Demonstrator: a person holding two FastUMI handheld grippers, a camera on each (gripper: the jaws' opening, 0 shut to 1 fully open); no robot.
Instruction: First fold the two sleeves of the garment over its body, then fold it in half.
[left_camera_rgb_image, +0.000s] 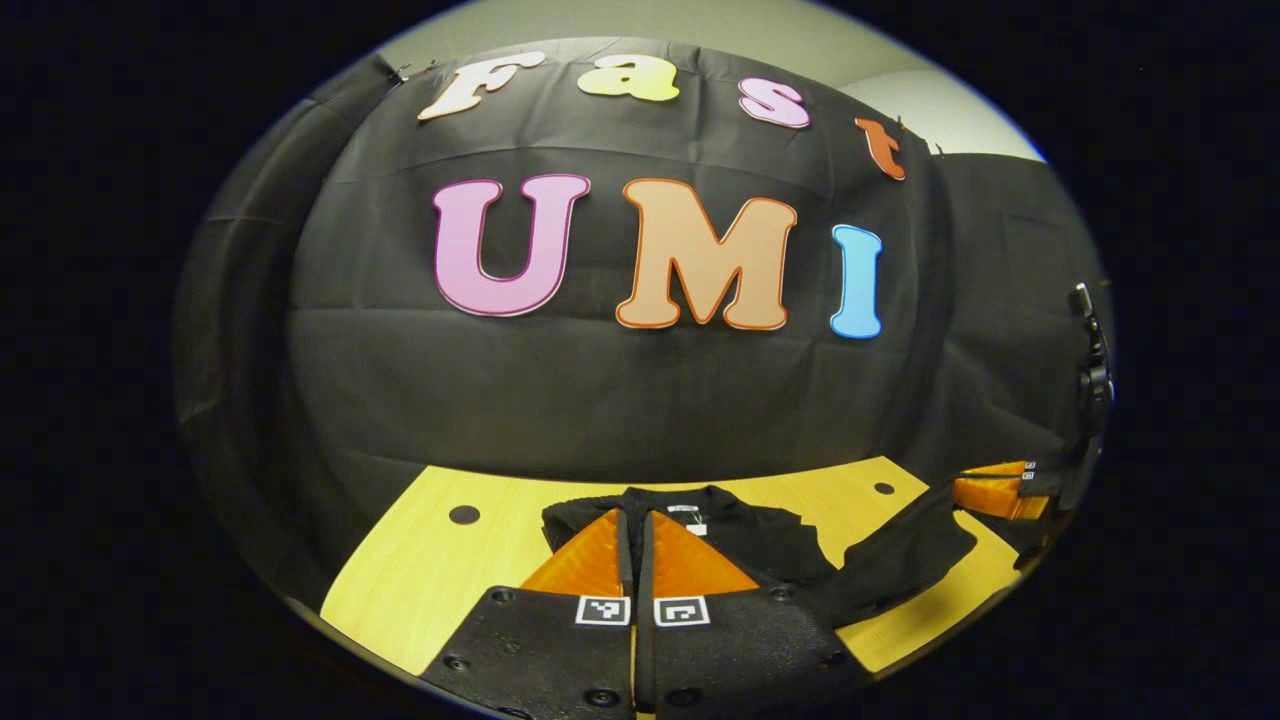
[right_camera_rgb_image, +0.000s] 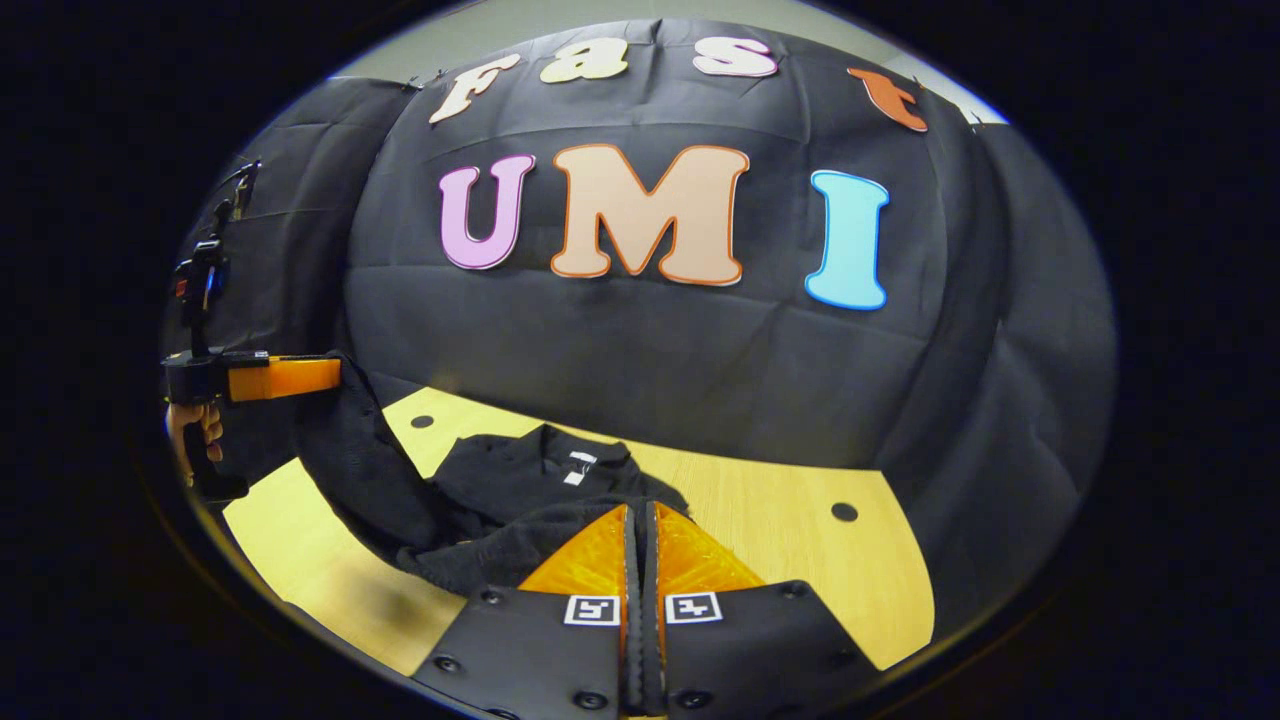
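A black garment (left_camera_rgb_image: 760, 540) lies bunched on the wooden table (left_camera_rgb_image: 430, 560), its collar with a white label (left_camera_rgb_image: 685, 518) facing away from me. My left gripper (left_camera_rgb_image: 635, 515) is shut, with black cloth rising to its tips. In the right gripper view the left gripper (right_camera_rgb_image: 338, 372) hangs above the table's left end, and a strip of the garment (right_camera_rgb_image: 370, 470) droops from it. My right gripper (right_camera_rgb_image: 637, 508) is shut on a fold of the same cloth (right_camera_rgb_image: 500, 550). The left gripper view shows the right gripper (left_camera_rgb_image: 960, 490) at far right, pulling cloth (left_camera_rgb_image: 900, 555) up.
The table (right_camera_rgb_image: 780, 520) has round holes near its corners (right_camera_rgb_image: 845, 511) (left_camera_rgb_image: 464, 514). Black booth cloth hangs right behind its far edge. A hand (right_camera_rgb_image: 190, 430) holds the left gripper's handle. Bare wood shows on both sides of the garment.
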